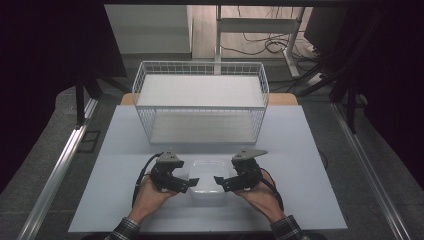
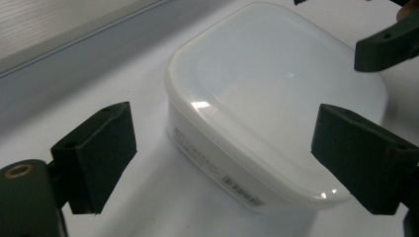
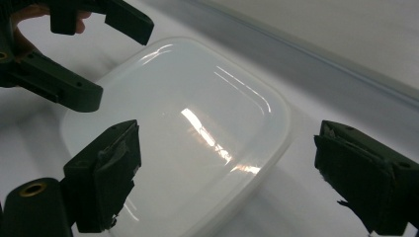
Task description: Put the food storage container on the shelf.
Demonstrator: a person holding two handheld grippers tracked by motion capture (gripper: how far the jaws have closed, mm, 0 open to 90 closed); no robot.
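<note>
A white translucent plastic container (image 1: 206, 176) with its lid on stands on the pale table top (image 1: 300, 150), near the front edge. My left gripper (image 1: 188, 184) is at its left side and stands open, the jaws spread to either side of a corner of the container (image 2: 267, 98) with nothing held. At the container's right side my right gripper (image 1: 221, 183) is open too, its jaws wide apart over the lid (image 3: 188, 133). The left gripper's jaws show beyond the container in the right gripper view. Both point inward at the container.
A white wire basket (image 1: 145, 85) stands behind the container at the table's middle back, open at the top with a white panel inside. Metal rails (image 1: 60, 165) run along both sides of the table. A desk frame and cables lie on the floor beyond.
</note>
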